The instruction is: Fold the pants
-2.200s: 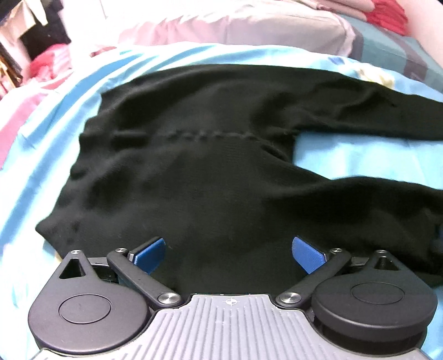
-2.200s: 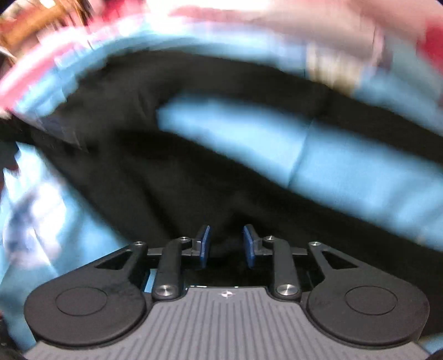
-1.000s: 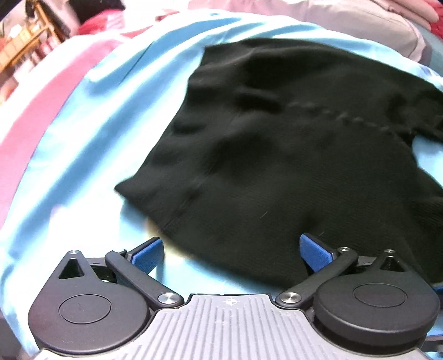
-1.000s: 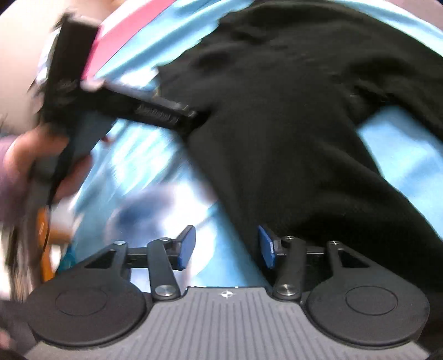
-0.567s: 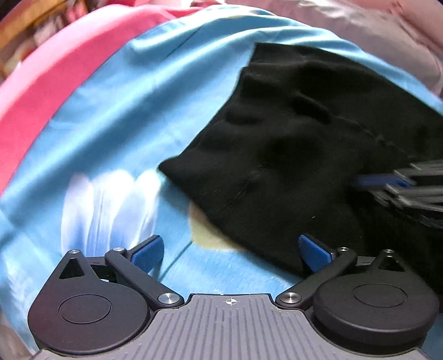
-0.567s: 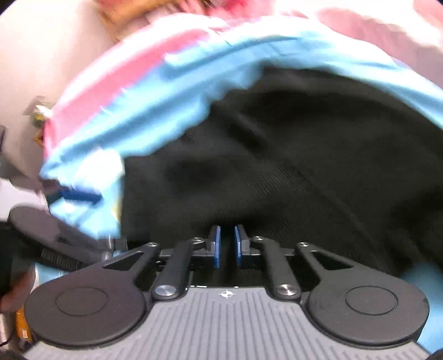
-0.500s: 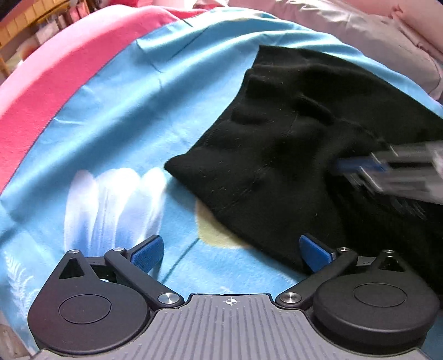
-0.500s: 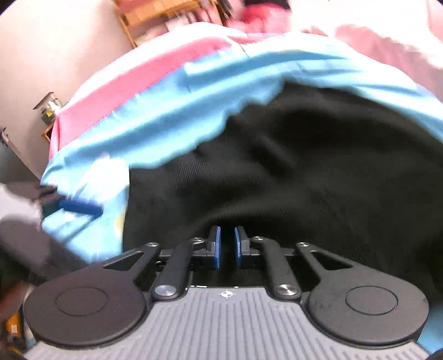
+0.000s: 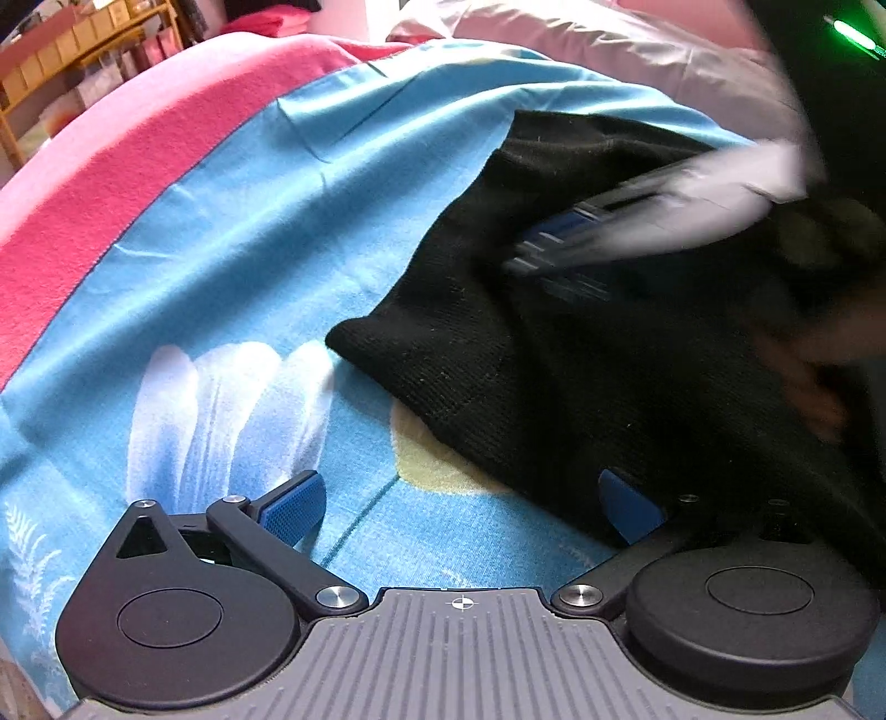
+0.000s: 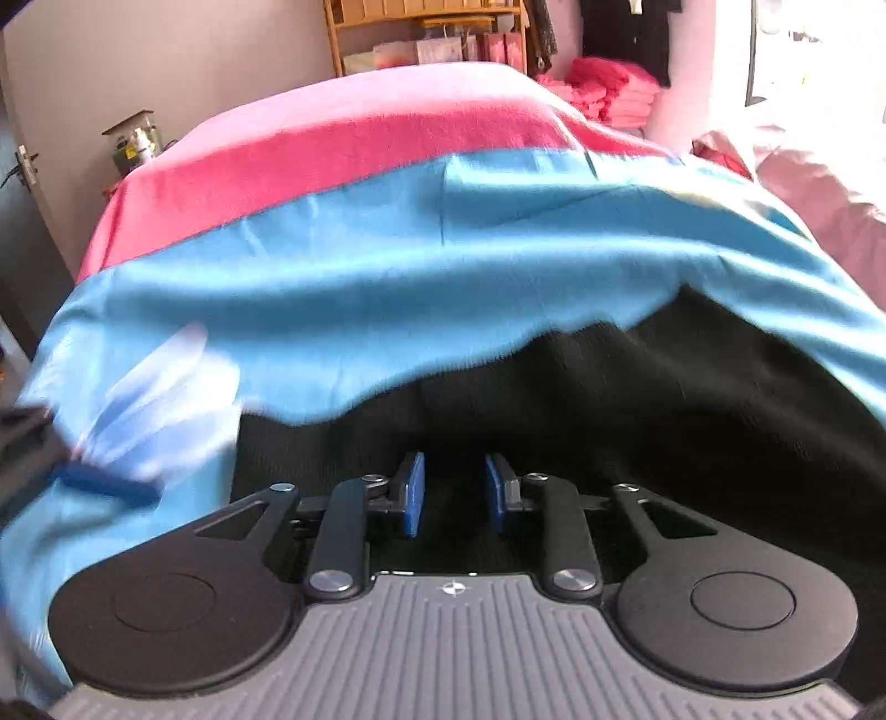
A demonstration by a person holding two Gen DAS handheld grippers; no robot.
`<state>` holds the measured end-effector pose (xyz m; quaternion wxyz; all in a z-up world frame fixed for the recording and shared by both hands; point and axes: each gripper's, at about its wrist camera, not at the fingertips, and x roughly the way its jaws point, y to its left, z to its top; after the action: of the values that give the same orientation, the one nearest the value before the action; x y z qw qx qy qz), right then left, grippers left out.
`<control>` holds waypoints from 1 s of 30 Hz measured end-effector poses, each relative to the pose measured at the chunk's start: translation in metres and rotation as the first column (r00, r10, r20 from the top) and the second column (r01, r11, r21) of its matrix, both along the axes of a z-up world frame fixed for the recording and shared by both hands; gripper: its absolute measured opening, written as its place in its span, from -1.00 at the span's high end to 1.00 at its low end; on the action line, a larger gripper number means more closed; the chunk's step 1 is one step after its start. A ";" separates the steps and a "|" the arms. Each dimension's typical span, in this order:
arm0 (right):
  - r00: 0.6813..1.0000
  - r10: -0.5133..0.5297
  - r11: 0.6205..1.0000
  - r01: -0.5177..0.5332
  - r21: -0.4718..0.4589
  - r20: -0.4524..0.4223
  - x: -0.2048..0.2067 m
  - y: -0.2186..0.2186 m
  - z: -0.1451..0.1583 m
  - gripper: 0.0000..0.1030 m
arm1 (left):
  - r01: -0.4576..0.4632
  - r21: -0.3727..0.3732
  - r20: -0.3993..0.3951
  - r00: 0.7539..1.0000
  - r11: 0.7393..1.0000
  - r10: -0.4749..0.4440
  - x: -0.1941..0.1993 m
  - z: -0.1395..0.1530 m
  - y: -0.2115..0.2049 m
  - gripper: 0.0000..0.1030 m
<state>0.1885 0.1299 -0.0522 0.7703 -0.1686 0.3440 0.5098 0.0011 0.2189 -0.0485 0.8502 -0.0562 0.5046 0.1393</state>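
Note:
Black knit pants (image 9: pixel 554 354) lie on a blue bedspread (image 9: pixel 277 232); their waist end with a corner points toward me. My left gripper (image 9: pixel 459 501) is open, low over the near waist edge; its right finger touches the black cloth, its left finger is over the bedspread. My right gripper (image 10: pixel 454 487) has its jaws narrowly apart over the black pants (image 10: pixel 637 399), with cloth between and under the pads. It shows blurred in the left wrist view (image 9: pixel 581 249), over the pants' far waist area.
A pink blanket (image 10: pixel 332 144) covers the bed beyond the blue bedspread (image 10: pixel 387 266). A white flower print (image 9: pixel 221 399) lies left of the pants. Pink pillows (image 9: pixel 581 50) lie at the back. A wooden shelf (image 10: pixel 426 33) and stacked red cloth (image 10: pixel 614 88) stand beyond the bed.
The right gripper has swung further left over the waist area and its jaws have parted a little. The left gripper has shifted slightly; the pants' corner sits nearer its right finger.

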 end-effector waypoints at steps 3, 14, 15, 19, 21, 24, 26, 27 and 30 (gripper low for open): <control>0.999 0.013 1.000 -0.014 -0.024 -0.036 0.003 -0.002 0.008 0.44 | 0.005 -0.014 -0.003 1.000 1.000 -0.005 -0.002 0.003 0.001 -1.00; 0.996 -0.071 0.997 0.073 -0.037 0.054 0.024 0.020 -0.004 0.04 | 0.035 -0.025 -0.012 0.999 0.999 -0.035 0.002 0.014 0.002 -1.00; 0.997 -0.080 0.995 0.081 -0.051 0.020 0.027 0.022 0.000 0.00 | 0.048 -0.018 0.007 0.999 0.999 -0.047 0.001 0.022 0.001 -1.00; 0.985 0.023 0.999 -0.014 0.052 -0.171 0.043 -0.008 0.028 -0.01 | 0.106 0.013 0.134 0.985 0.994 -0.107 0.010 0.048 -0.006 -1.00; 0.991 -0.022 0.995 0.034 0.089 -0.135 0.050 -0.022 0.045 -0.01 | 0.118 0.002 0.162 0.980 0.993 -0.117 0.030 0.042 -0.007 -1.00; 0.983 -0.167 0.984 0.172 0.055 -0.079 0.073 -0.032 0.051 0.26 | 0.110 -0.069 0.081 0.991 0.992 -0.104 0.061 0.010 0.000 -1.00; 0.967 -0.250 0.968 0.249 -0.024 -0.040 0.087 -0.028 0.037 0.59 | 0.114 -0.053 0.067 0.992 0.992 -0.110 0.063 -0.006 0.001 -1.00; 0.960 -0.277 0.960 0.275 -0.057 -0.031 0.095 -0.022 0.025 0.59 | 0.134 -0.028 0.082 0.988 0.991 -0.132 0.060 -0.008 -0.003 -1.00; 0.953 -0.300 0.954 0.301 0.001 0.032 0.108 -0.006 0.001 0.83 | 0.160 0.030 0.073 0.984 0.987 -0.162 0.054 -0.011 -0.013 -1.00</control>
<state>0.2970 0.1240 -0.0513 0.8438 -0.1240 0.3545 0.3833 0.0549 0.2055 -0.0594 0.8776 -0.0102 0.4736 0.0739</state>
